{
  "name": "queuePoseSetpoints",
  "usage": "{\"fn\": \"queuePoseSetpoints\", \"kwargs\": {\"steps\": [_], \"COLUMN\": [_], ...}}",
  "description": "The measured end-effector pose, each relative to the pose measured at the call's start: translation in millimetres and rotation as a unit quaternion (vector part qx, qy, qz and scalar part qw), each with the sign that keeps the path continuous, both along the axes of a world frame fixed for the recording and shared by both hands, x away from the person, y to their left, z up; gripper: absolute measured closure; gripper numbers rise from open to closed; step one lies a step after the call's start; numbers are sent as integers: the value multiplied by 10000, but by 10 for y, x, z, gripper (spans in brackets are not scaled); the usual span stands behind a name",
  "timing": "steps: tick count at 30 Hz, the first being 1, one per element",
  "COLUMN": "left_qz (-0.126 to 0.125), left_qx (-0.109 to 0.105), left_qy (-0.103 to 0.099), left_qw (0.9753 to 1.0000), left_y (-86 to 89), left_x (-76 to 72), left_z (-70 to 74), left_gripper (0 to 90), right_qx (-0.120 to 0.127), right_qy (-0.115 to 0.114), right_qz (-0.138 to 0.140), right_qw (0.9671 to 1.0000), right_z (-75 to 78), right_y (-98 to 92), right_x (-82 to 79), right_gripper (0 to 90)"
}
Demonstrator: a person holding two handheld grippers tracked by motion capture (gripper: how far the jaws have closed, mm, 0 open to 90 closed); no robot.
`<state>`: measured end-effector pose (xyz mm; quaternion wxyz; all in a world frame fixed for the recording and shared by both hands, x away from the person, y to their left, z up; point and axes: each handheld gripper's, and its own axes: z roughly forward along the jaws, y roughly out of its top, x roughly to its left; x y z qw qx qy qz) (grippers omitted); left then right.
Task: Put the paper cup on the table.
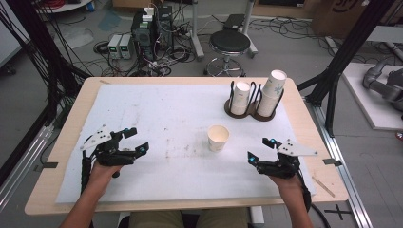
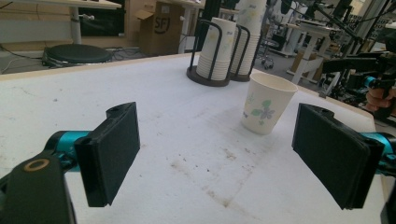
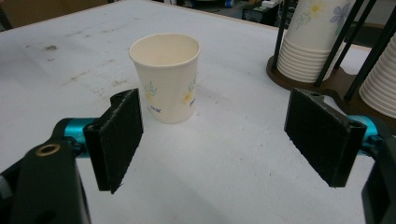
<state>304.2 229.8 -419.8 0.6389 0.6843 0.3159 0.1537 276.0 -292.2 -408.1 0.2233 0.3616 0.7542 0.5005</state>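
— What's nearest the person's edge of the table?

— The two grippers. The left gripper sits toward the near left corner, jaws spread wide with nothing between them. The right gripper is toward the near right corner, jaws just as far apart and equally empty. Both rest low over the white mat that covers most of the tabletop.

— And the paper cup?

— The paper cup stands upright, mouth up, on the mat a bit right of the middle, just beyond the right gripper and well apart from the left one. It has a small flower print.

— Anything past it?

— Toward the far right corner, a dark cup holder with wire posts carries two stacks of paper cups, the right stack taller.
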Motion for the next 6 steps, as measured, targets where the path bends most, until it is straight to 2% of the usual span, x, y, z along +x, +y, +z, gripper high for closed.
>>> {"fn": "queuePoseSetpoints", "kwargs": {"steps": [6], "left_qz": [18], "left_qx": [2], "left_qy": [28], "left_qw": [10000], "left_y": [3], "left_x": [17], "left_z": [-15], "left_gripper": [152], "right_qx": [-26], "right_qy": [-14], "right_qz": [8], "right_qw": [10000], "right_z": [-8], "right_y": [-3], "right_x": [9], "right_gripper": [202]}}
